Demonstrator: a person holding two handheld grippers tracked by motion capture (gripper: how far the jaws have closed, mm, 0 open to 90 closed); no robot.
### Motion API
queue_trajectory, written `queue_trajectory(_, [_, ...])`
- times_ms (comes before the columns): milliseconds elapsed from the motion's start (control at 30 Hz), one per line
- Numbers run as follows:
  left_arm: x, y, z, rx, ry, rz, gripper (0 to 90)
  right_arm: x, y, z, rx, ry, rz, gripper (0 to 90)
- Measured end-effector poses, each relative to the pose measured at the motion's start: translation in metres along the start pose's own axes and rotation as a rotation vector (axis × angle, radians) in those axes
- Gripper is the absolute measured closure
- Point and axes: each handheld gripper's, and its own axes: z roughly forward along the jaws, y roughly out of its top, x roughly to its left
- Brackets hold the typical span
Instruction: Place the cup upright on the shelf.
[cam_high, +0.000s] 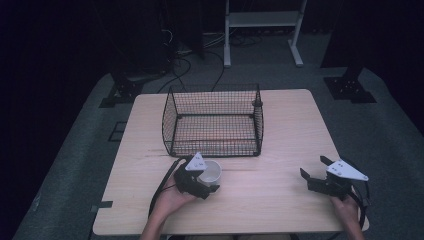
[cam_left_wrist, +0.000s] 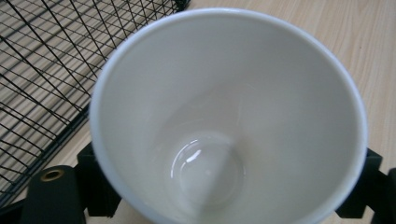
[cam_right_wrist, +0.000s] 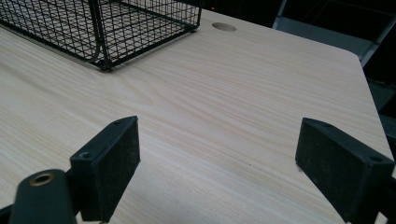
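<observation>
Black pads of the left gripper (cam_left_wrist: 224, 205) sit at either side of a white cup (cam_left_wrist: 229, 116), pressed against its wall low down, so the jaws are closed on it and the cup is held. Its mouth opens straight toward that gripper's camera, and it is empty, with only a glint at the bottom. From above, the cup (cam_high: 210, 172) stands upright on the table (cam_high: 280, 200), just at 1 o'clock of the left gripper (cam_high: 210, 186), and the wire basket (cam_high: 214, 120) lies at 12 o'clock from it, its near wall just beyond the cup. So the coming move looks like a lift up and over that wall, a short way forward. Out at 3 o'clock, well apart, the right gripper (cam_high: 313, 167) rests on the table with its jaws spread wide and nothing between them; the left is by far the nearer to cup and basket.
</observation>
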Motion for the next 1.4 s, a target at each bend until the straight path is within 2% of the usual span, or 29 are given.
queue_trajectory(267, [-0.002,0.005,0.0,0.011,0.002,0.025,20.5,0.0,0.0,0.0,0.0,0.0,0.001,13.1])
queue_trajectory(433, [-0.003,0.01,-0.008,-0.017,0.005,0.036,20.6,0.0,0.0,0.0,0.001,0.0,0.002,13.1])
queue_trajectory(867, [-0.001,0.025,-0.028,-0.046,0.004,0.057,20.7,-0.001,0.0,0.0,0.002,-0.002,0.01,13.1])
queue_trajectory(1400, [0.005,0.034,-0.036,-0.043,-0.012,0.059,20.8,-0.001,0.0,0.0,0.006,-0.004,0.016,13.1])
